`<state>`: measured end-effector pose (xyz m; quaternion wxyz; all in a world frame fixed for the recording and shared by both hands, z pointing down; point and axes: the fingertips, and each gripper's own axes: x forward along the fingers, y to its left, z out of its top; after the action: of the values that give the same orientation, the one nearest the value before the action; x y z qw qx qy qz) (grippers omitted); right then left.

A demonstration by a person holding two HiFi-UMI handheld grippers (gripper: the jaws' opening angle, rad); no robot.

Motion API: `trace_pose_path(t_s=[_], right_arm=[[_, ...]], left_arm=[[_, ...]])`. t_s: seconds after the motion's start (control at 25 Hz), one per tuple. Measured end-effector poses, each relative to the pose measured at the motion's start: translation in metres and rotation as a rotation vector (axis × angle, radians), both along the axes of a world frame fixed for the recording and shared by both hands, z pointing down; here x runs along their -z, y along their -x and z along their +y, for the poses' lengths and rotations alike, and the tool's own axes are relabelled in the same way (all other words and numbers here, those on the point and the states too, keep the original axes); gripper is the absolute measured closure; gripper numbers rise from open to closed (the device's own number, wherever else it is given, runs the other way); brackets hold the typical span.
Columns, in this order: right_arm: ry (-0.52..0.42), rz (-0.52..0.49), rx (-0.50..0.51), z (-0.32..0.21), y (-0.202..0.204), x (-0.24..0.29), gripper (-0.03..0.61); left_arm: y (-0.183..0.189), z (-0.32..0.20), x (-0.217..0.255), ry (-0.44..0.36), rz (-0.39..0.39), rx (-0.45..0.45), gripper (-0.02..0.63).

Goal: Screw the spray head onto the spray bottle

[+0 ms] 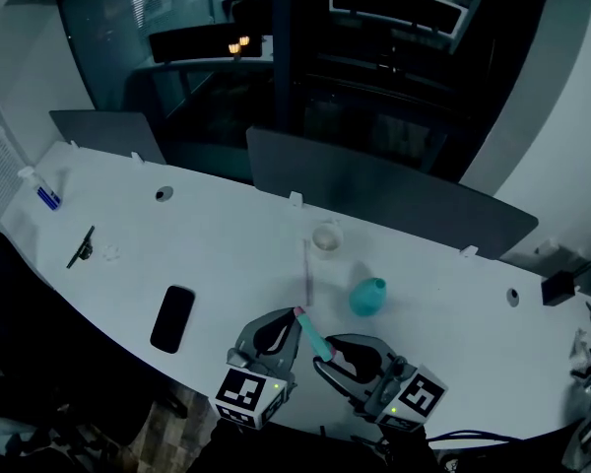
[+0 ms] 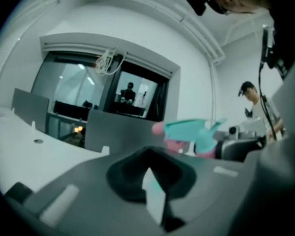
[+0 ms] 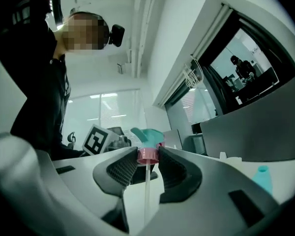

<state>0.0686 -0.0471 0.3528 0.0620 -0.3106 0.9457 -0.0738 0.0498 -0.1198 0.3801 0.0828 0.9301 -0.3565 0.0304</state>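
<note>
The spray head [image 3: 147, 136] is teal with a pink collar [image 3: 148, 155]. My right gripper [image 3: 148, 157] is shut on that collar, and the white dip tube [image 3: 146, 193] runs back between its jaws. In the head view the spray head [image 1: 313, 333] hangs low between both grippers, the right gripper [image 1: 323, 355] beside it. My left gripper [image 1: 292, 323] is shut with nothing in it, its tips just left of the head's pink nozzle; from that gripper the spray head [image 2: 191, 132] shows just beyond the jaws. The teal spray bottle [image 1: 367, 297] stands on the white table [image 1: 227, 254], apart from both grippers, and also shows as the bottle [image 3: 262, 177].
A white cup [image 1: 326, 236] stands behind the bottle, with a thin pale stick [image 1: 306, 269] lying beside it. A black phone [image 1: 172, 318] lies to the left. Far left are a small spray bottle [image 1: 39, 187] and a dark tool [image 1: 80, 246]. Grey dividers [image 1: 384, 200] line the back.
</note>
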Motion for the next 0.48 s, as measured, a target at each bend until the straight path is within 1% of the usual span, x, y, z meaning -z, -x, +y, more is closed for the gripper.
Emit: trace_pose_path(t_s=[0.12,0.2,0.28,0.4,0.48], right_arm=[[-0.002,0.026,-0.004,0.003,0.000,-0.010,0.442],[0.004,0.046,-0.007,0.004,0.000,-0.015,0.443],[0.022,0.074,-0.015,0.005,-0.001,-0.019,0.442],[0.038,0.110,-0.029,0.005,-0.006,-0.024,0.442],[0.032,0.129,-0.031,0.006,-0.009,-0.025,0.442]], left_arm=[[-0.019,0.013,0.018,-0.073,0.005,-0.082,0.611],[-0.029,0.021,0.028,-0.096,0.030,-0.115,0.611],[-0.036,0.027,0.033,-0.119,0.039,-0.144,0.611],[-0.045,0.034,0.035,-0.164,0.002,-0.180,0.611],[-0.048,0.037,0.033,-0.171,-0.015,-0.190,0.611]])
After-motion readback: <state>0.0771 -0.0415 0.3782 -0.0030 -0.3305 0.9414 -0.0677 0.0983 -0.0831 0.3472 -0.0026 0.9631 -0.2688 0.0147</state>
